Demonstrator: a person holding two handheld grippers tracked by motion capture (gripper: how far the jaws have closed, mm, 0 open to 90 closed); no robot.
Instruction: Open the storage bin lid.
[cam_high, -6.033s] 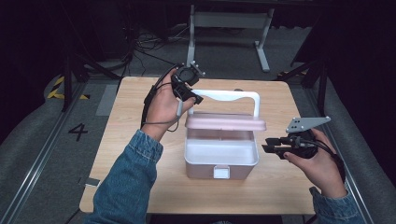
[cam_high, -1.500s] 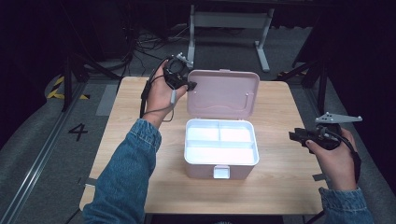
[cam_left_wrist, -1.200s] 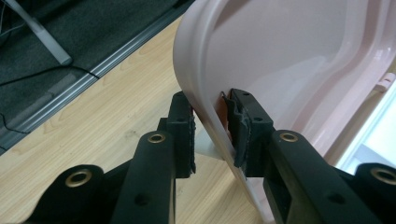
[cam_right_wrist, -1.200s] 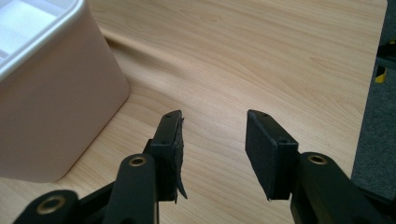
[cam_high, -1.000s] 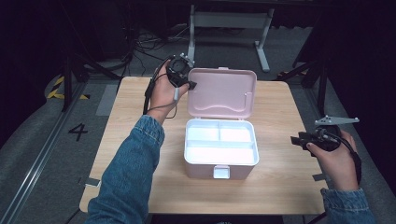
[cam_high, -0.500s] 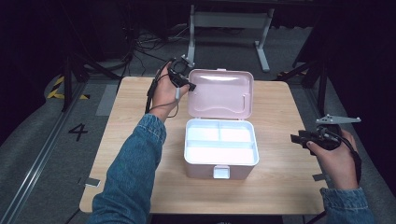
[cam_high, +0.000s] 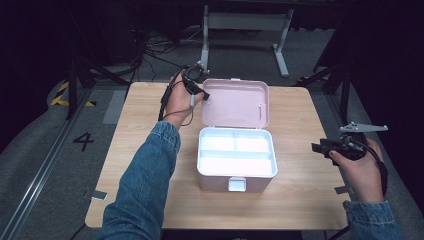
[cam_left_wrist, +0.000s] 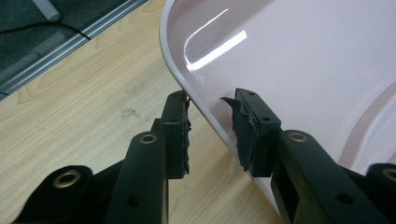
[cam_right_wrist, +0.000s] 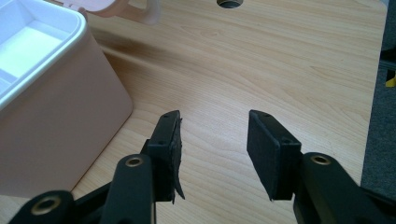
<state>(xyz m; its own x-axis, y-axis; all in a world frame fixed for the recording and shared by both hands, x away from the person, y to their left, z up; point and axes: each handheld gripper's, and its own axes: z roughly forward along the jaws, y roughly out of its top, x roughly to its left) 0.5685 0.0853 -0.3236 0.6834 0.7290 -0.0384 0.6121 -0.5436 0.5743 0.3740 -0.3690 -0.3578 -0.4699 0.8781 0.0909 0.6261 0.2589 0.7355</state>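
So the pink lid (cam_high: 235, 102) has swung all the way back since six seconds ago, when it still sat over the box (cam_high: 236, 159); now it's leaning open at the far side, white compartments showing. The box sits mid-table (cam_high: 140, 165), latch toward the near edge. Left gripper (cam_left_wrist: 210, 128) is up at the lid's far-left corner, jaws parted with the rim running between them, not clamped on it. Right gripper (cam_right_wrist: 212, 154) hangs over bare wood right of the box, jaws spread wide, holding nothing.
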